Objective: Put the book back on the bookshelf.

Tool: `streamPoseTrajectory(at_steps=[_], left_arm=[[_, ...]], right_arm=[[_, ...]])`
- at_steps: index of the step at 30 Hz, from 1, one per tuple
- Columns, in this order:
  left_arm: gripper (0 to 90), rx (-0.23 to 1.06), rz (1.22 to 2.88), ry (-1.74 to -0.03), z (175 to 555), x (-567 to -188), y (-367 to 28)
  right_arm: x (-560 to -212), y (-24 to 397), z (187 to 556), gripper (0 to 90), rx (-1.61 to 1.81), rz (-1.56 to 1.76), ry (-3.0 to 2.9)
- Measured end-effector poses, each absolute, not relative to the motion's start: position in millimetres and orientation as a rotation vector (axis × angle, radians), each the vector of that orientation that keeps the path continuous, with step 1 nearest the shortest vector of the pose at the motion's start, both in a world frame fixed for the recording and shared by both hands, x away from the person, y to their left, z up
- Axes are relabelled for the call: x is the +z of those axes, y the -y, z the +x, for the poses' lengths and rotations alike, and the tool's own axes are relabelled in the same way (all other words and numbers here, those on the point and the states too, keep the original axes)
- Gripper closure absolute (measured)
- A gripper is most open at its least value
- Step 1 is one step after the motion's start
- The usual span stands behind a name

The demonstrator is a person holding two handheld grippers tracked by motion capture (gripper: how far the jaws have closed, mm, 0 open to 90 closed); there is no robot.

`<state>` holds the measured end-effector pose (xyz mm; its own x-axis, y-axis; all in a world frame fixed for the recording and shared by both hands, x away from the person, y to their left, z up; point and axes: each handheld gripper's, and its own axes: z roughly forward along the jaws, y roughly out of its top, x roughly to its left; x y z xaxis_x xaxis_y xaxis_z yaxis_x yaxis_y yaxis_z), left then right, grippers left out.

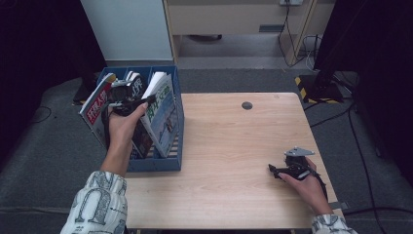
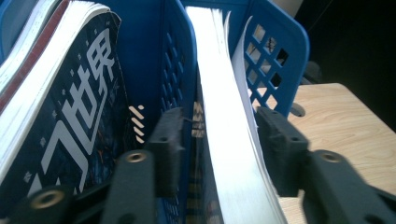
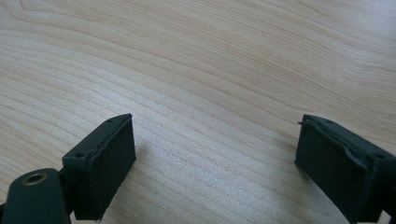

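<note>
At the far left of the high view we see a blue file rack [image 1: 168, 163] standing on the left edge of a pale wooden worktop [image 1: 229, 161], its compartments running away from the person. A red-covered magazine [image 1: 96, 105] leans outward in the leftmost compartment. A dark-covered magazine [image 1: 138, 87] stands in the middle one, and a light-covered magazine [image 1: 163, 112] tilts in the rightmost one.

Our left hand [image 1: 122, 124] reaches into the rack from below, and the left gripper [image 1: 127, 92] sits over the tops of the magazines. In the left gripper view the dark-covered magazine [image 2: 70, 116] with large white characters fills the left side, then a blue divider wall [image 2: 175, 70], then the white page edges of a magazine [image 2: 229, 140] running up between the two fingers [image 2: 169, 144]. These fingers stand partly open. The left one lies against the divider, and the right one sits just beside the loose outer pages, with no firm pressure that we can make out. The rack's latticed end wall [image 2: 268, 51] rises behind.

The middle of the worktop is bare wood, with a small round grey cap [image 1: 247, 105] near its far edge.

At the right, our right hand [image 1: 304, 183] rests on the worktop with the right gripper [image 1: 273, 169] pointing left. In the right gripper view its fingers [image 3: 105, 161] stand wide apart above the wood grain, holding nothing.
</note>
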<state>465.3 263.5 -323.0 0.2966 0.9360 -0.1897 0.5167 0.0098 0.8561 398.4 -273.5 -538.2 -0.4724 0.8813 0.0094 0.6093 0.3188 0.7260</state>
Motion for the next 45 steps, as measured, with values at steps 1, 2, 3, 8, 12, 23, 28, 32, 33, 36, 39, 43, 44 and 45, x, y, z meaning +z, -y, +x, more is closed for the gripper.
streamPoseTrajectory(at_steps=[1, 2, 3, 8, 12, 23, 28, 32, 33, 36, 39, 43, 44, 45], left_arm=[[45.8, 0.573, 1.643, -1.341, 464, -324, -264], [43.2, 0.573, 1.647, -1.330, 463, -325, -265], [40.6, 0.576, 1.654, -1.319, 462, -326, -265], [34.2, 0.590, 1.660, -1.264, 453, -330, -266], [32.0, 0.613, 1.673, -1.227, 446, -331, -266], [30.8, 0.620, 1.680, -1.170, 429, -332, -267], [29.8, 0.594, 1.699, -1.159, 427, -336, -264], [29.2, 0.585, 1.707, -1.161, 426, -342, -262], [29.0, 0.584, 1.709, -1.163, 426, -344, -262], [28.0, 0.576, 1.717, -1.170, 425, -349, -262], [27.1, 0.562, 1.722, -1.169, 425, -352, -262], [26.8, 0.557, 1.727, -1.171, 424, -356, -262], [26.7, 0.555, 1.728, -1.171, 424, -357, -262], [26.5, 0.553, 1.729, -1.173, 424, -358, -262]], right_arm=[[-538, 273, 398, 12.0, 0.954, 1.327, -2.202], [-538, 273, 398, 12.0, 0.954, 1.328, -2.202], [-538, 273, 398, 12.0, 0.954, 1.328, -2.202], [-538, 274, 398, 11.9, 0.951, 1.323, -2.205], [-538, 273, 399, 11.8, 0.950, 1.323, -2.203], [-538, 273, 398, 11.7, 0.951, 1.326, -2.204], [-538, 273, 398, 11.4, 0.950, 1.331, -2.202], [-538, 273, 398, 11.4, 0.950, 1.331, -2.202], [-538, 273, 398, 11.4, 0.950, 1.331, -2.202], [-538, 273, 398, 11.4, 0.950, 1.331, -2.202], [-538, 273, 398, 11.4, 0.950, 1.332, -2.202], [-538, 273, 398, 11.4, 0.950, 1.331, -2.202], [-538, 273, 398, 11.4, 0.950, 1.332, -2.202], [-538, 273, 398, 11.4, 0.950, 1.331, -2.202]])
